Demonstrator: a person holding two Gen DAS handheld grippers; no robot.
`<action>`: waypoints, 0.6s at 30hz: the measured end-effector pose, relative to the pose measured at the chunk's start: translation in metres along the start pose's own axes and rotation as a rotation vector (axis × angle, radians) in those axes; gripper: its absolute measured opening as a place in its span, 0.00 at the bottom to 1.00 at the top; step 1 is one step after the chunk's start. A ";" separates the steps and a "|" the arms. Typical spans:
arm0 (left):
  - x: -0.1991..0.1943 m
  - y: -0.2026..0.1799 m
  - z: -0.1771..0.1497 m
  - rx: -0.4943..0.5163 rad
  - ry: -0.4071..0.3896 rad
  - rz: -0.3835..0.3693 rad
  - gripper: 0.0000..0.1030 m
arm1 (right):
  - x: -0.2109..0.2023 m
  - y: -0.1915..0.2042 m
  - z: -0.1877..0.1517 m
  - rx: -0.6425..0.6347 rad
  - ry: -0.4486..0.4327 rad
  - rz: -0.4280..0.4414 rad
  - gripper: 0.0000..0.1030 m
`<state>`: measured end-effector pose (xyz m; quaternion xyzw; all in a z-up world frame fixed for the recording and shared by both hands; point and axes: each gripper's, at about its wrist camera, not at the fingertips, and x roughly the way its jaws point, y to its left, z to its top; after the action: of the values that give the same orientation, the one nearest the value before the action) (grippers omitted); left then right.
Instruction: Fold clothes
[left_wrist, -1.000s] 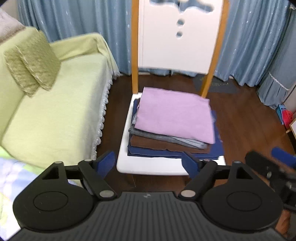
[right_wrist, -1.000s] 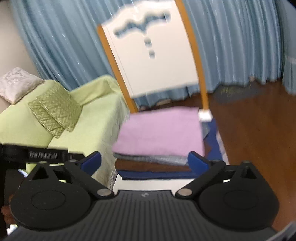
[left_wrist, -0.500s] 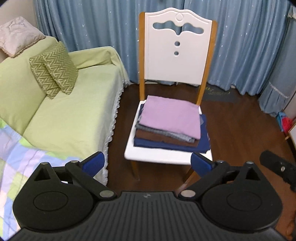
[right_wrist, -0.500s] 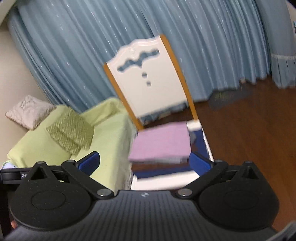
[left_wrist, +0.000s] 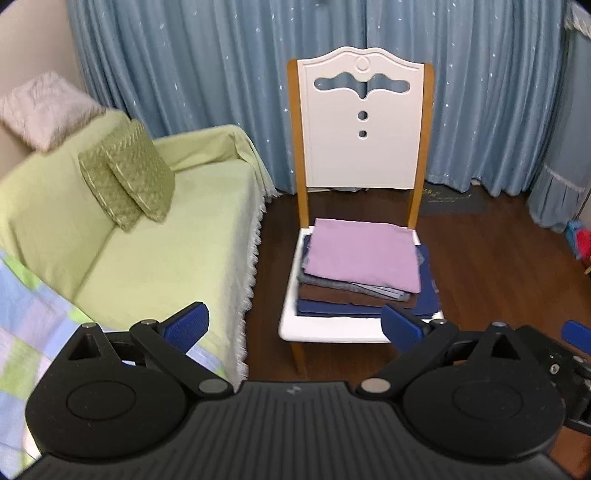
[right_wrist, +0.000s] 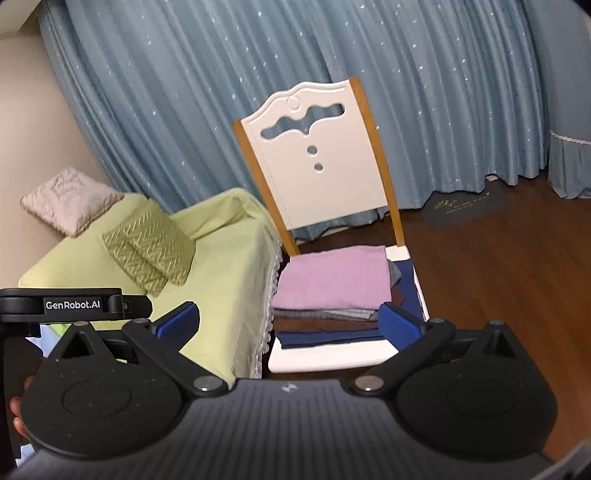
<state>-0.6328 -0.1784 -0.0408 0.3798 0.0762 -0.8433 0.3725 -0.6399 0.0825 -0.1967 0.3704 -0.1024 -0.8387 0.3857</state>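
Clothes folded, stacked on chair seat ahead of both tongs: lilac piece on top, then grey, brown, navy at bottom. Left tongs spread wide, just opened further, nothing between the blue pads, clear of the stack. Right tongs likewise agape and empty, stack seen beyond the gap, not touched. Sofa with green cushions left of both tongs, just beside chair. Blue curtain behind. Wood floor to the right.
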 end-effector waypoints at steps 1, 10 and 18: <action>-0.001 0.000 0.002 0.015 0.006 -0.003 0.98 | 0.000 0.001 -0.001 0.011 0.003 -0.005 0.99; -0.005 0.011 0.012 0.001 0.037 -0.075 0.98 | -0.009 0.014 0.000 0.044 0.034 -0.072 0.99; -0.017 0.022 0.012 -0.021 0.072 -0.115 0.98 | -0.030 0.031 0.006 0.024 0.070 -0.113 0.99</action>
<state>-0.6178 -0.1898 -0.0171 0.4010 0.1202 -0.8482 0.3245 -0.6136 0.0823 -0.1621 0.4094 -0.0778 -0.8445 0.3365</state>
